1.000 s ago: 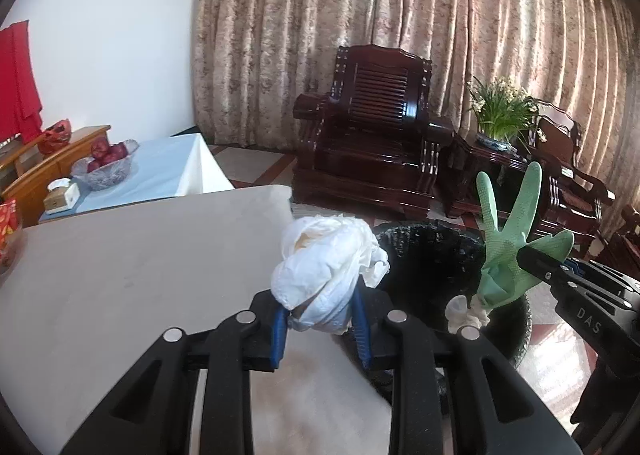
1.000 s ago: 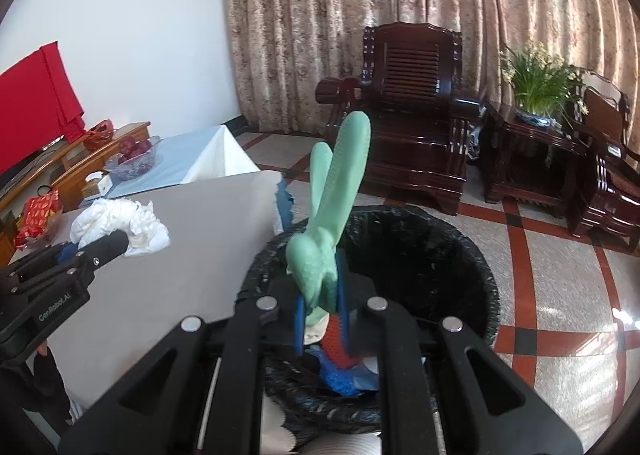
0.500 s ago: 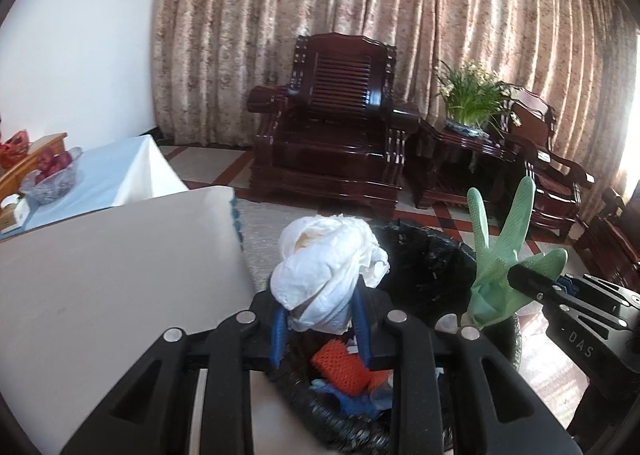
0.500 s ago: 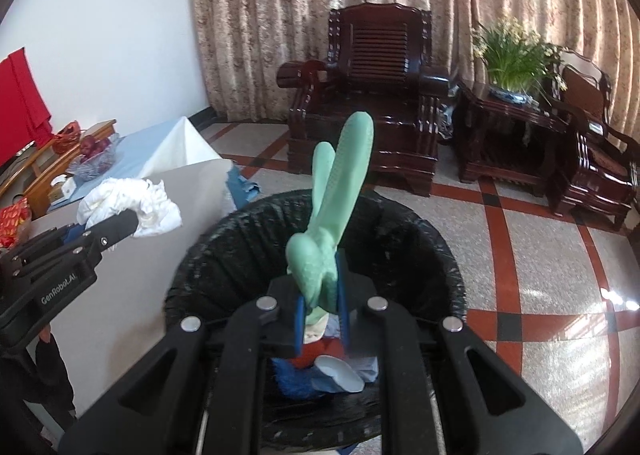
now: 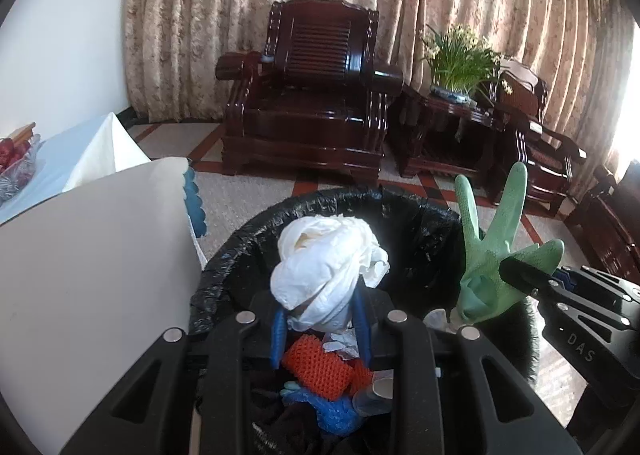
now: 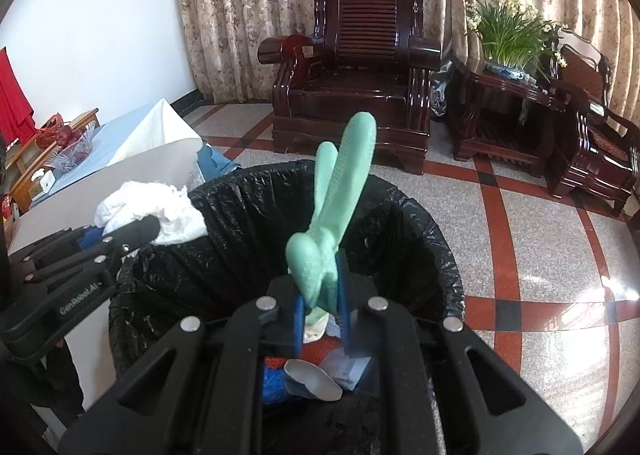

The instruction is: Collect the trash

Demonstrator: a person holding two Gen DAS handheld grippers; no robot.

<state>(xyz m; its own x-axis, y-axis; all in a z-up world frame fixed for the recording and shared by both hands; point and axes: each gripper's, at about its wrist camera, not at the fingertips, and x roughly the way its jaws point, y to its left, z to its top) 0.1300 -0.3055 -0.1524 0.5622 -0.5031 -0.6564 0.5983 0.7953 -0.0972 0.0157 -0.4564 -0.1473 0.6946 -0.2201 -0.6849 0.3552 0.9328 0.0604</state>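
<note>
My left gripper [image 5: 320, 329] pinches the tissue wad [image 5: 328, 267], my right gripper [image 6: 322, 315] the green glove [image 6: 340, 195]; both probably hang directly above the bin [image 6: 420, 223].

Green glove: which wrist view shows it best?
Left wrist: the green glove appears side-on with spread fingers, pinched by the right gripper. The right wrist view shows it edge-on, fingers overlapping, base hidden between the pads.

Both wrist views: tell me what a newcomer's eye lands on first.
A green rubber glove sticks upright from the right gripper, shut on it over the black-lined trash bin. Beside it, the left gripper grips a crumpled white wad above the same bin, where orange mesh and blue scraps already lie.
</note>
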